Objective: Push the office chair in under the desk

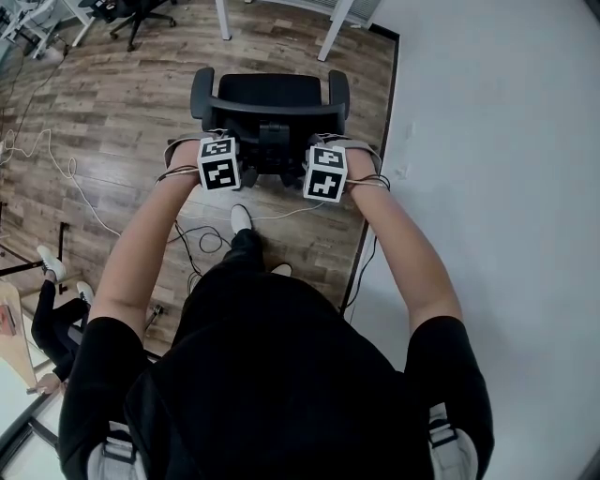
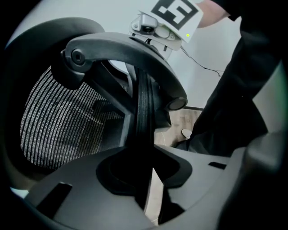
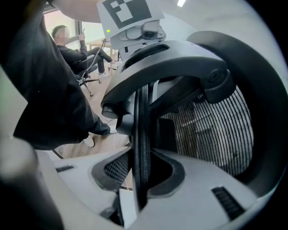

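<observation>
Left tool (image 2: pixel 143 168) and right tool (image 3: pixel 138 179) are each pinched tight on the thin top edge of the backrest (image 2: pixel 58 121), one at either end. The office chair (image 1: pixel 270 94) stands on the wood floor (image 1: pixel 141 103), short of the white table legs (image 1: pixel 335 28). Judging by that gap, the grip is set and the push is not yet done.

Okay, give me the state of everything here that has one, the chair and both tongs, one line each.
Office chair: upright on the wood floor, not yet under the desk.
Left tongs: shut on the backrest edge.
Right tongs: shut on the same backrest edge, further along.
</observation>
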